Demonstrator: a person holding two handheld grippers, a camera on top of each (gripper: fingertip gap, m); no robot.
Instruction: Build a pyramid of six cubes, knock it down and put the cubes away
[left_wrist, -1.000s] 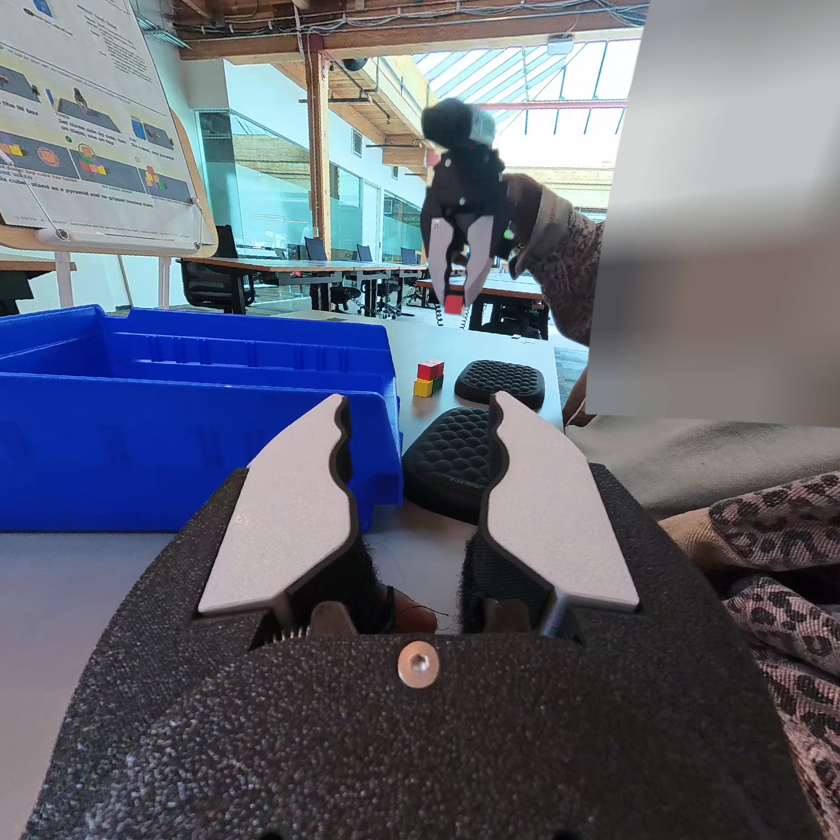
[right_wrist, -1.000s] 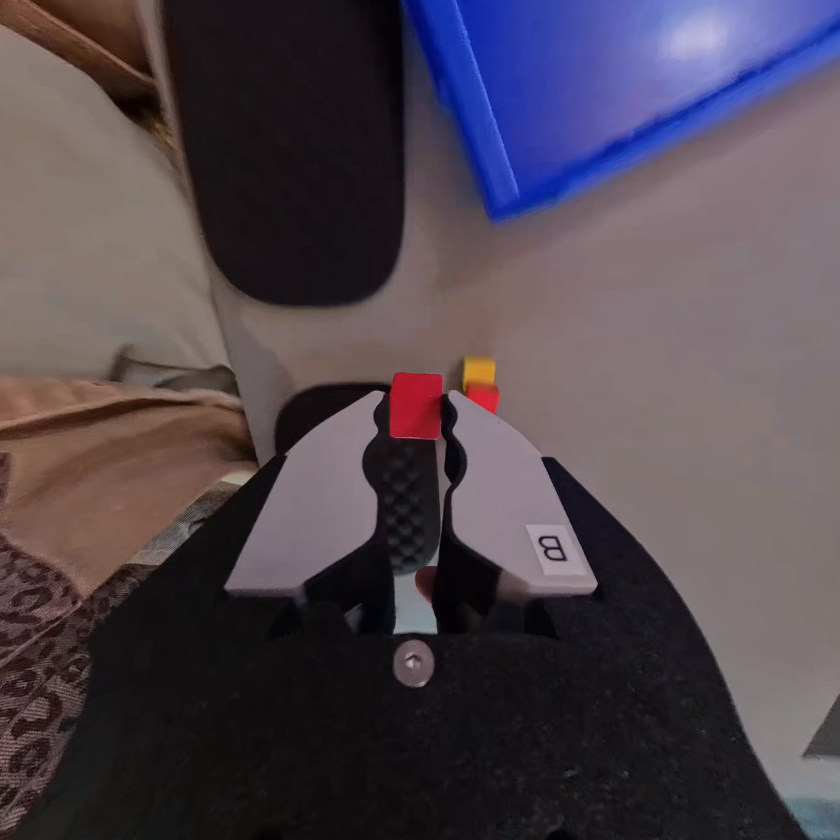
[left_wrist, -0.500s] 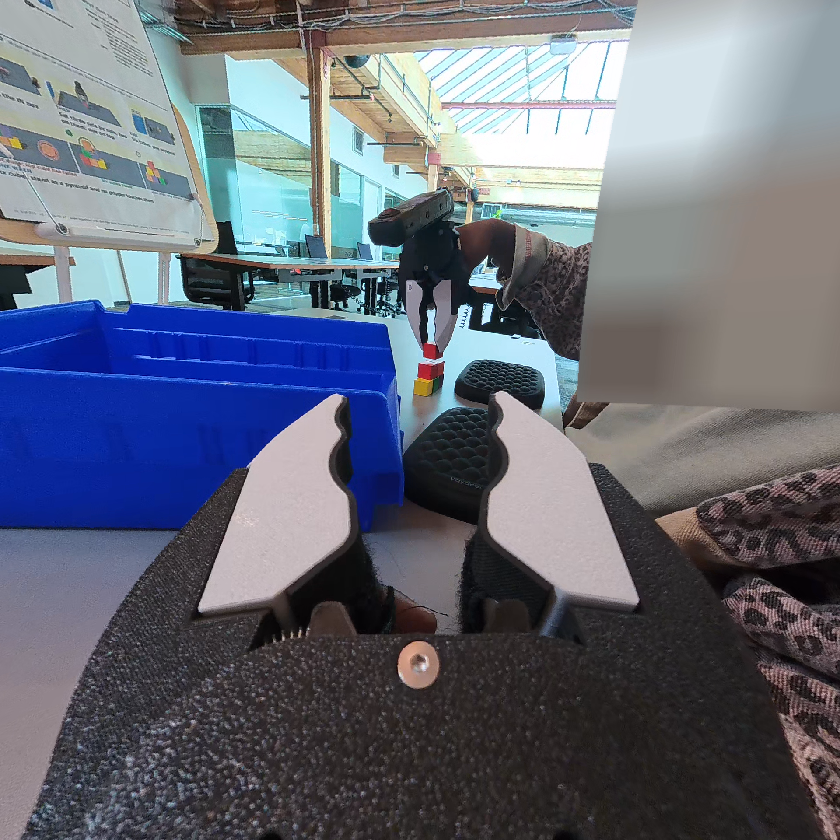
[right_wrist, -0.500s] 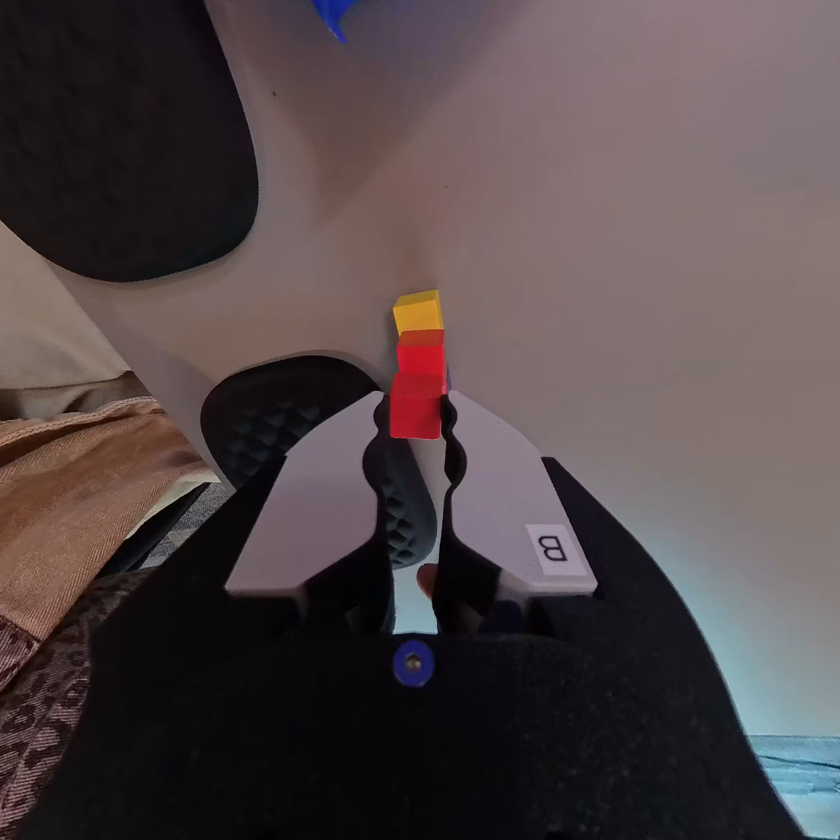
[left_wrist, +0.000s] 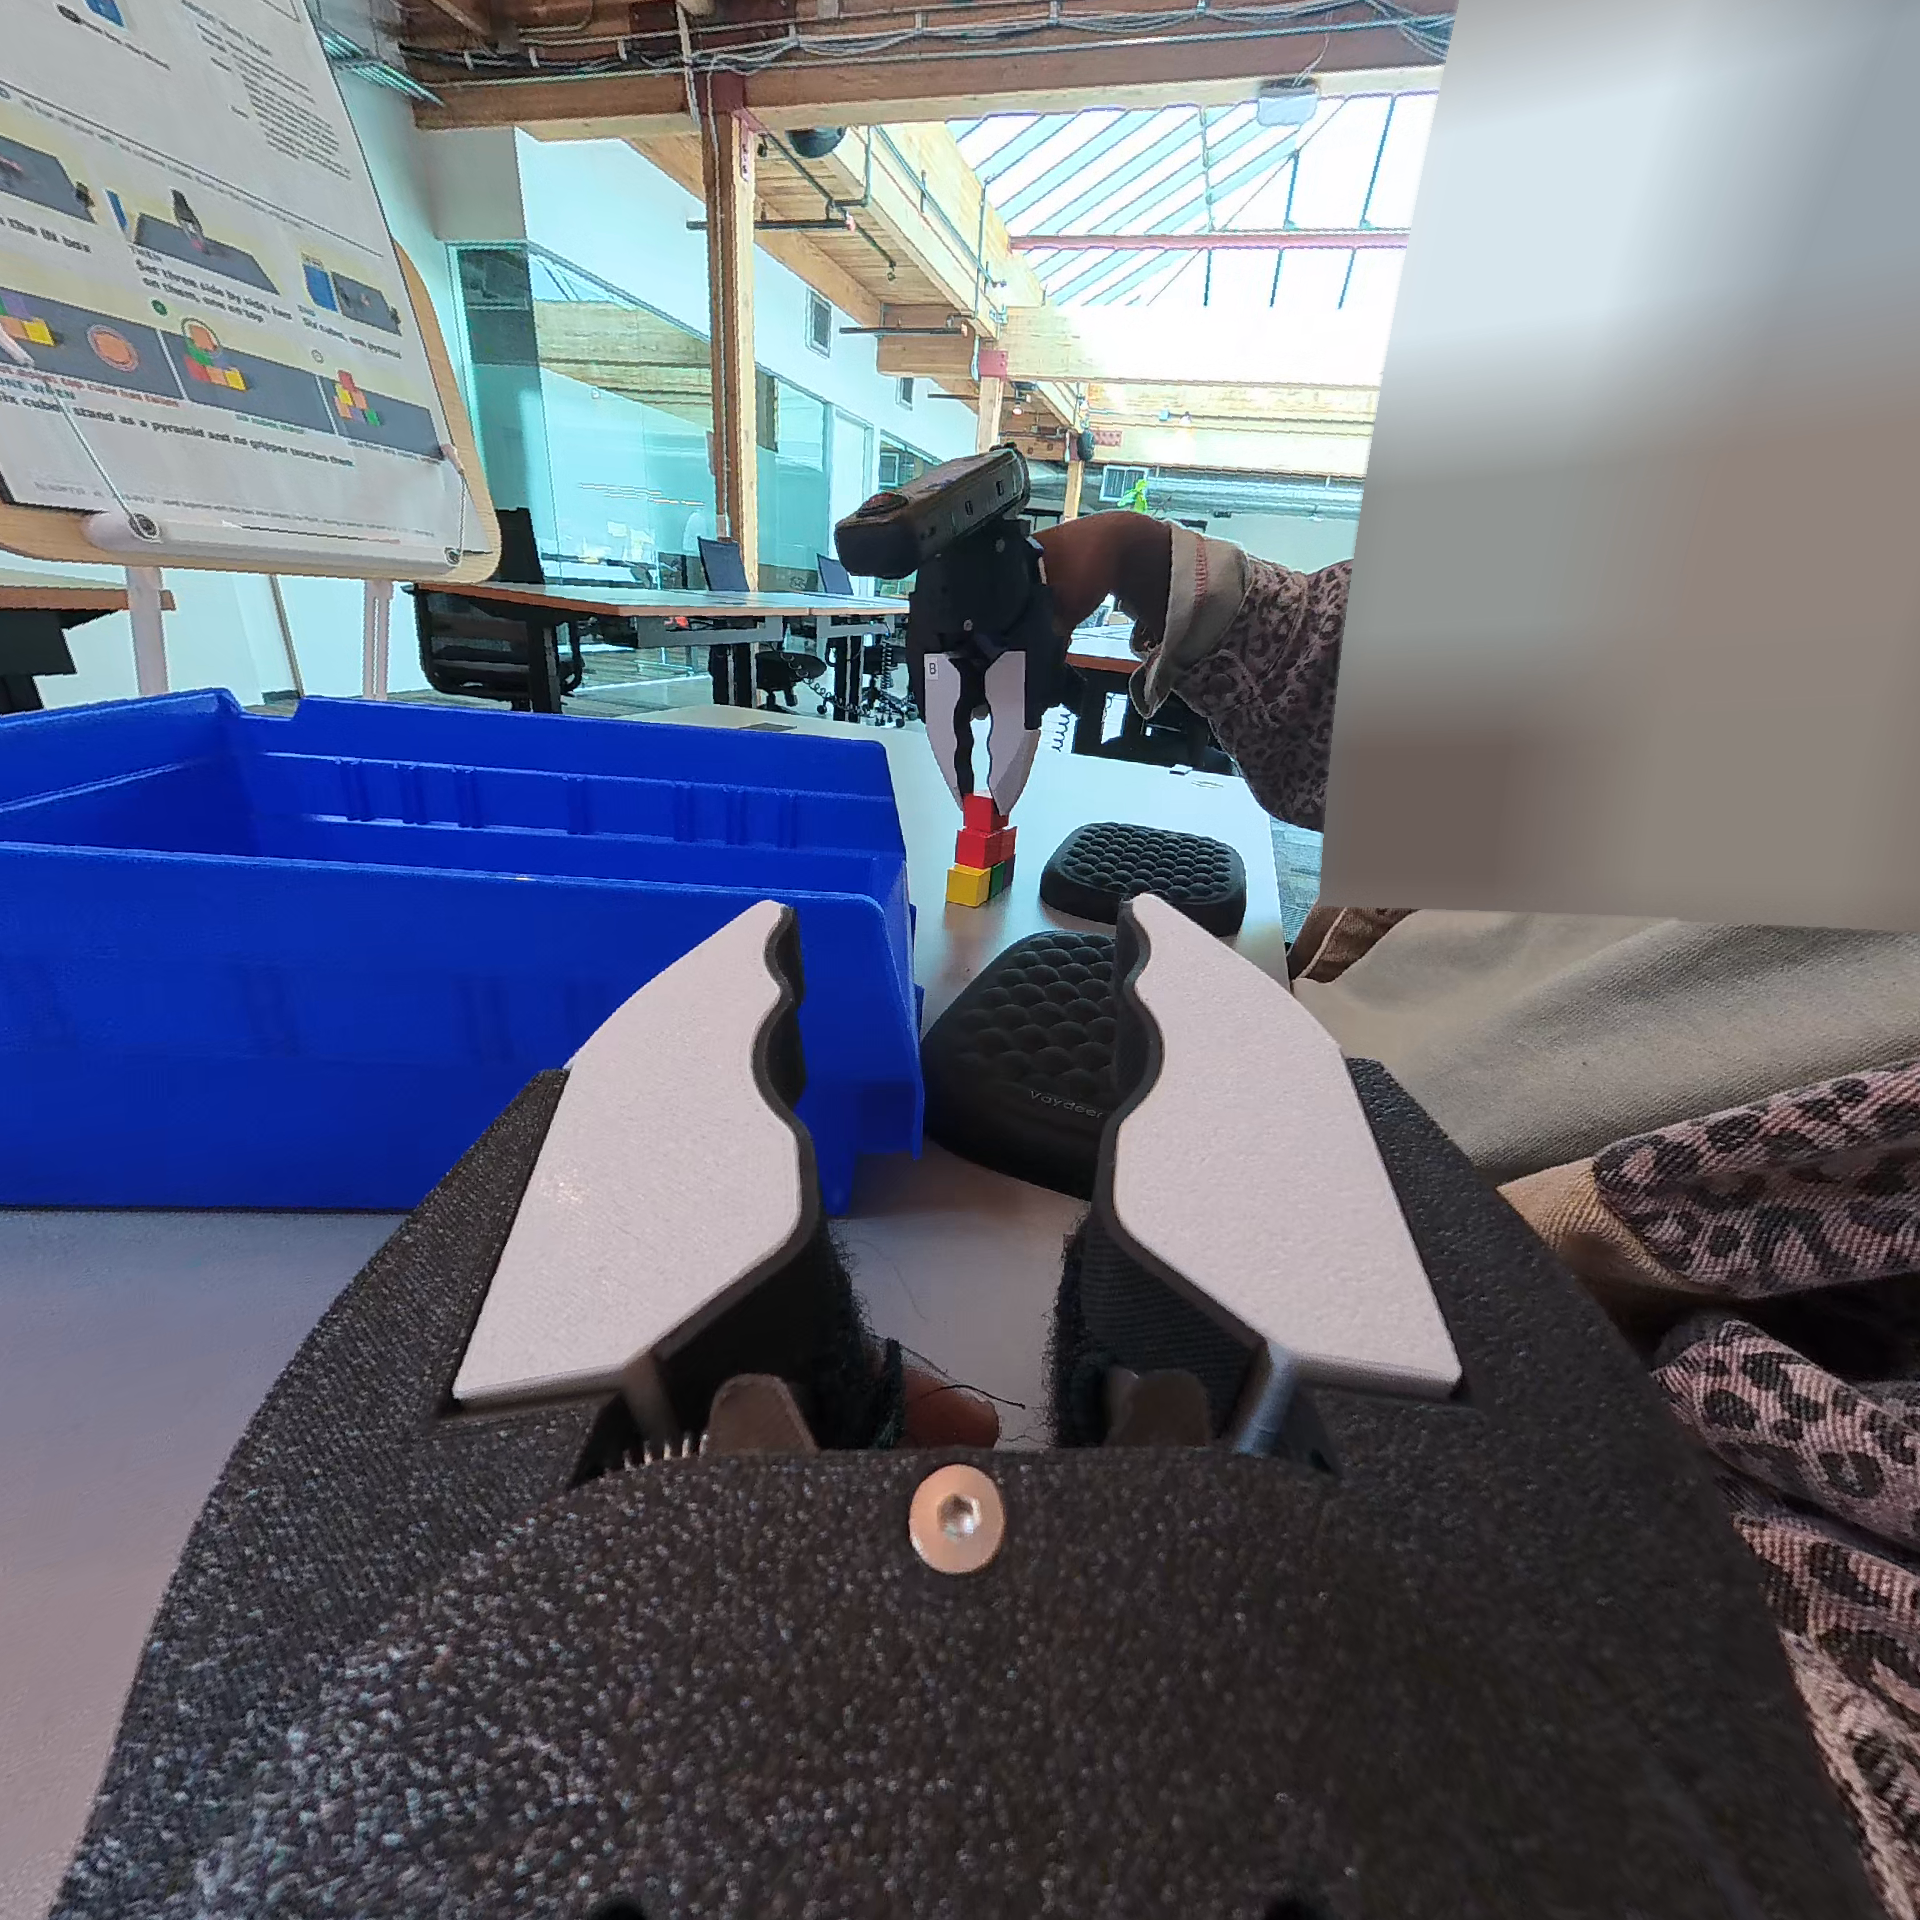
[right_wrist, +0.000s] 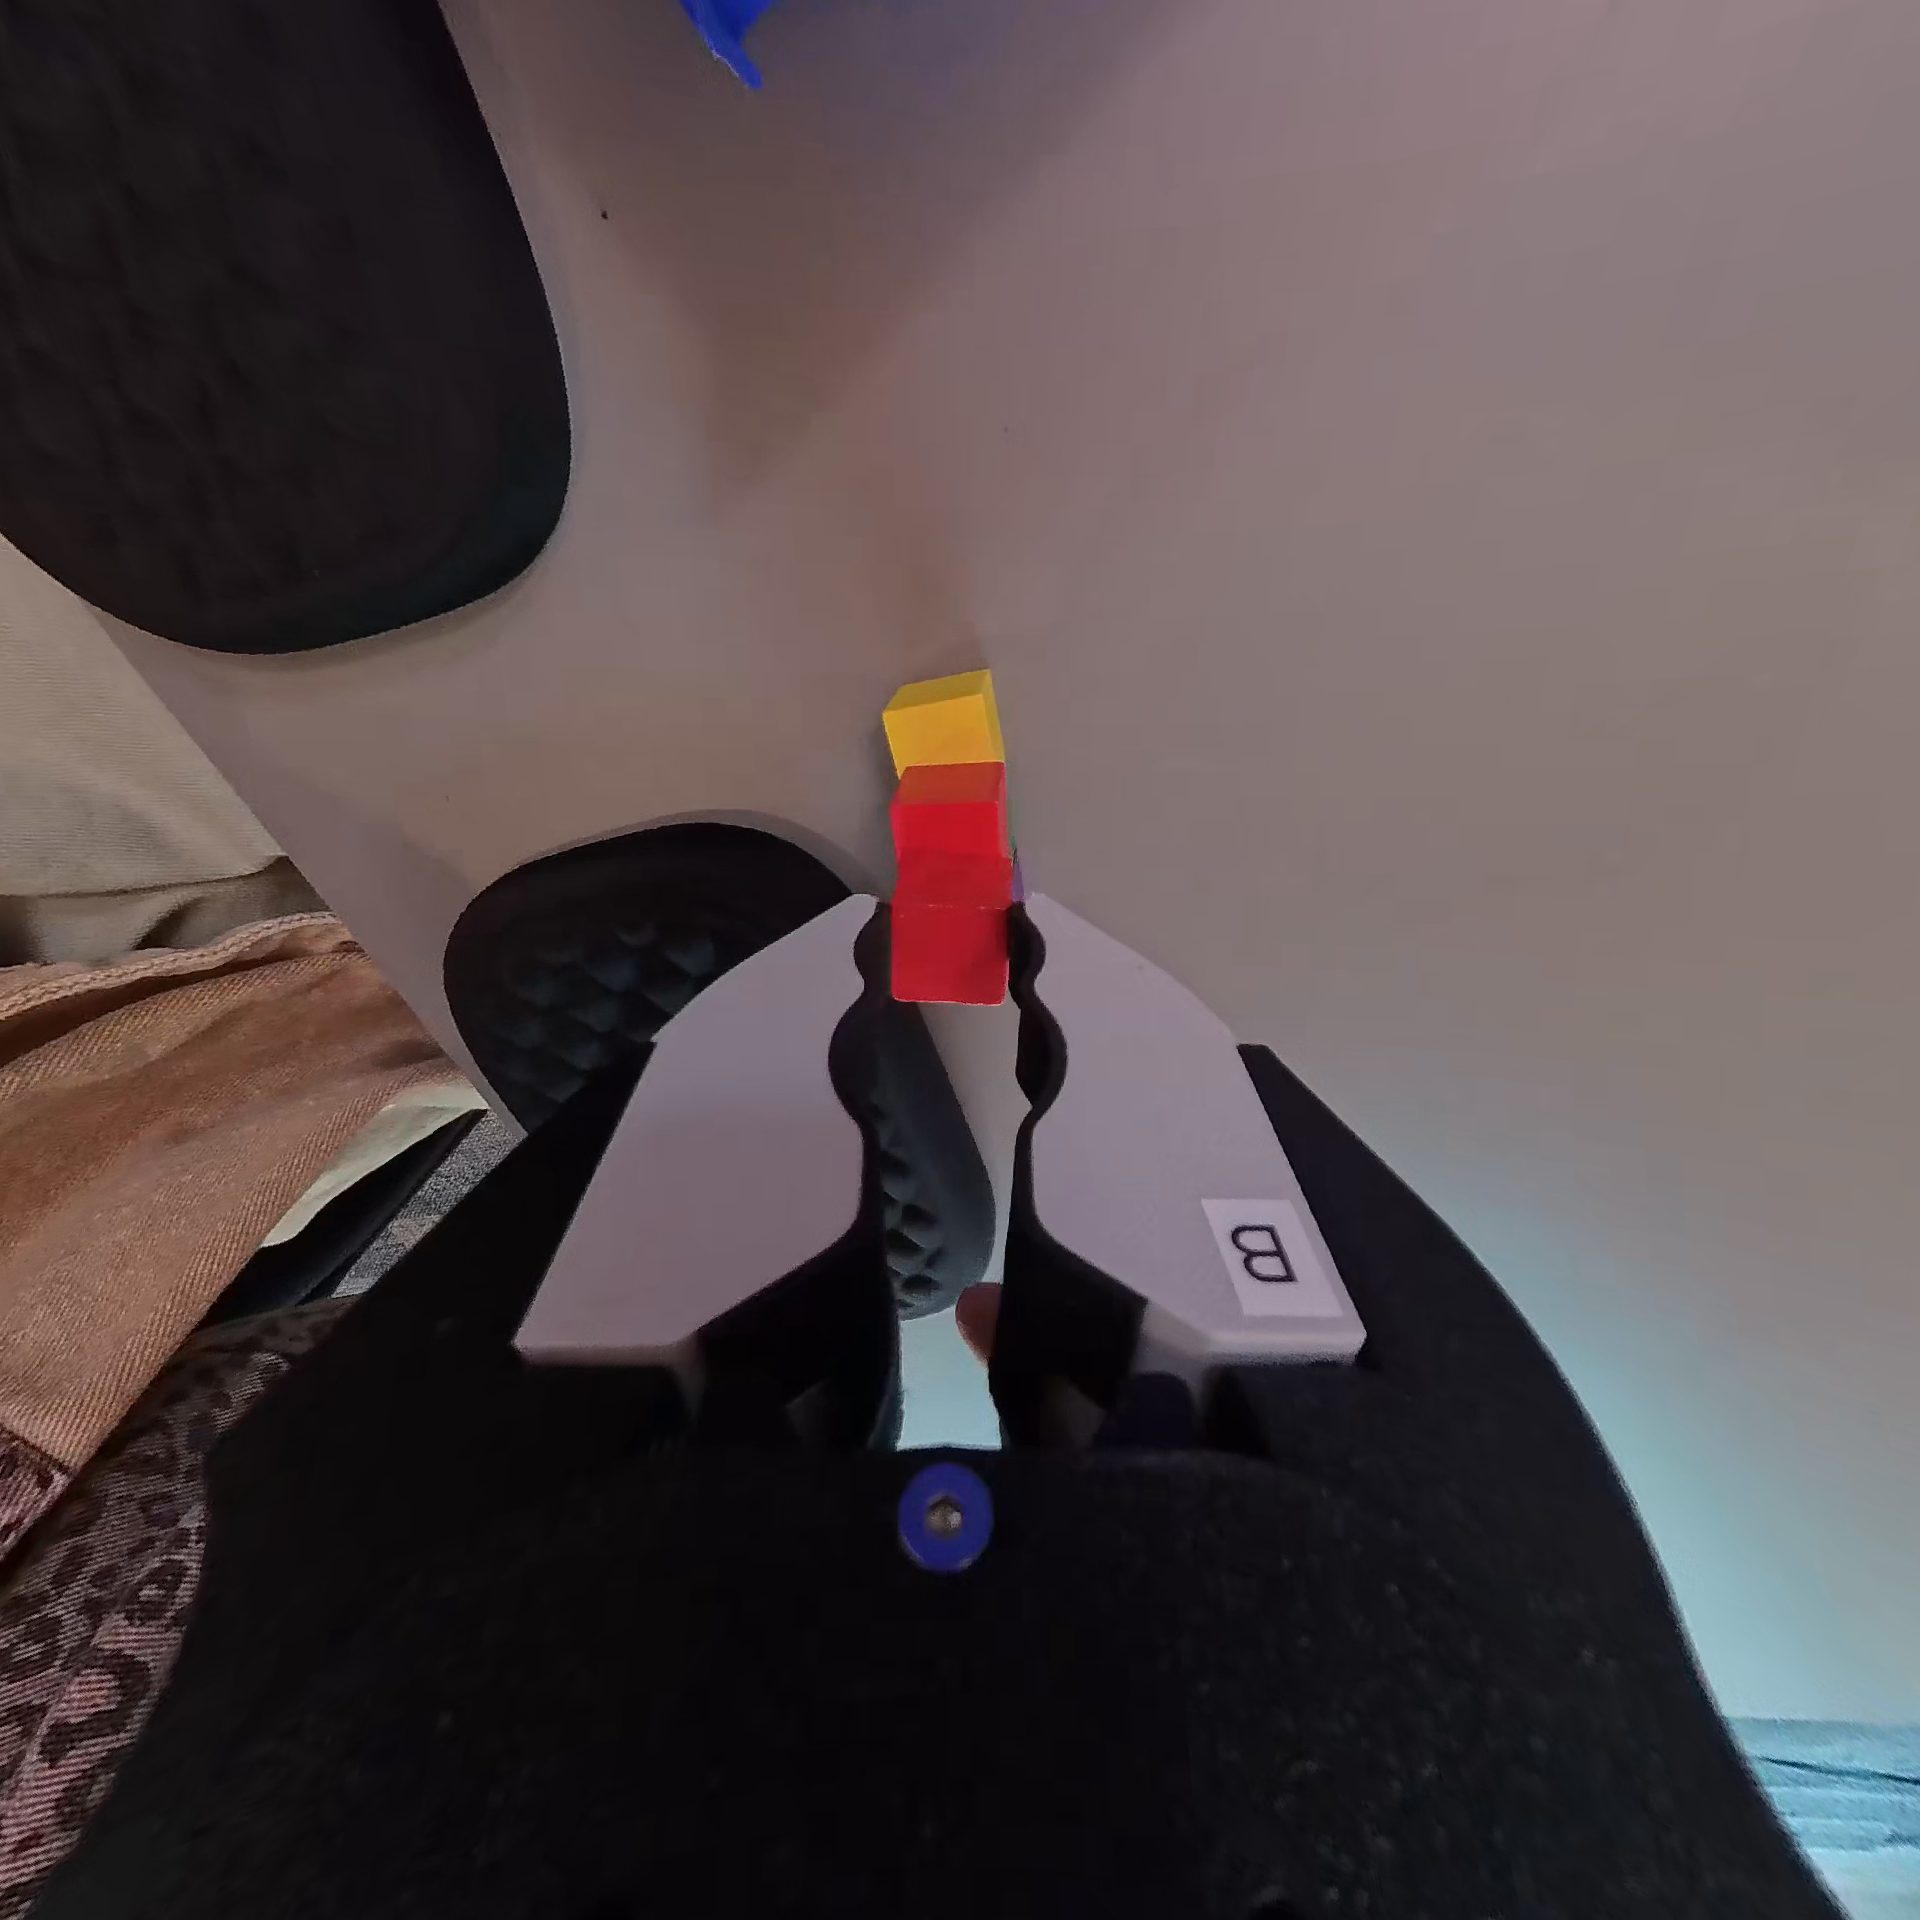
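In the right wrist view my right gripper (right_wrist: 945, 914) is shut on a red cube (right_wrist: 951, 956) and holds it on top of a second red cube (right_wrist: 951, 821). A yellow cube (right_wrist: 940, 722) lies at the bottom, and a purple sliver (right_wrist: 1018, 883) shows beside the stack. In the left wrist view the same stack (left_wrist: 982, 852) stands past the bin, with red on red over yellow (left_wrist: 966, 885) and green (left_wrist: 1000, 878). The right gripper (left_wrist: 985, 795) points down onto it. My left gripper (left_wrist: 956, 935) is open and empty, low over the table.
A large blue bin (left_wrist: 416, 935) stands left of the stack; its corner (right_wrist: 727, 42) shows in the right wrist view. Two black honeycomb pads (left_wrist: 1143, 873) (left_wrist: 1029, 1049) lie right of the stack. A person's patterned sleeve (left_wrist: 1766, 1247) is at the right. A poster board (left_wrist: 208, 260) stands behind. The grippers' ends are close to 35 centimetres from one another.
My right gripper came down with the red cube from high above the table onto the top of the stack. My left gripper has not moved.
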